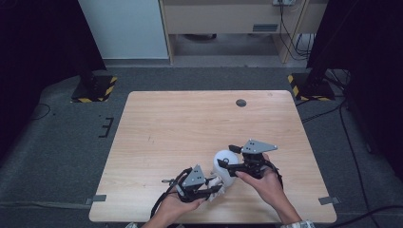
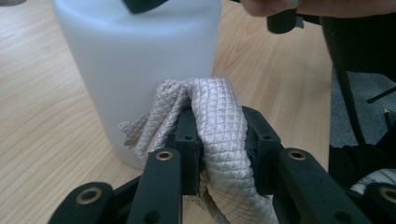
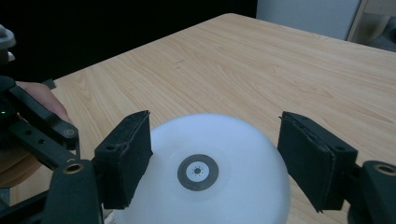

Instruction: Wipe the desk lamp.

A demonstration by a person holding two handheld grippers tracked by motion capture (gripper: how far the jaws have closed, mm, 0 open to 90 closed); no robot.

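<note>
A white plastic bottle stands near the front of the wooden table. My right gripper comes at it from the right, its jaws on either side of the bottle's upper part. In the right gripper view the right gripper has both pads against the rounded white bottle, which bears a small ringed mark at its centre. My left gripper is shut on a beige quilted cloth. In the left gripper view the left gripper holds the bunched cloth against the lower side of the bottle.
A round dark grommet sits in the table's far side. Two dark stands with yellow-and-black striped bases flank the far corners. Cables trail over the grey floor at the right. Bare wood stretches beyond the bottle.
</note>
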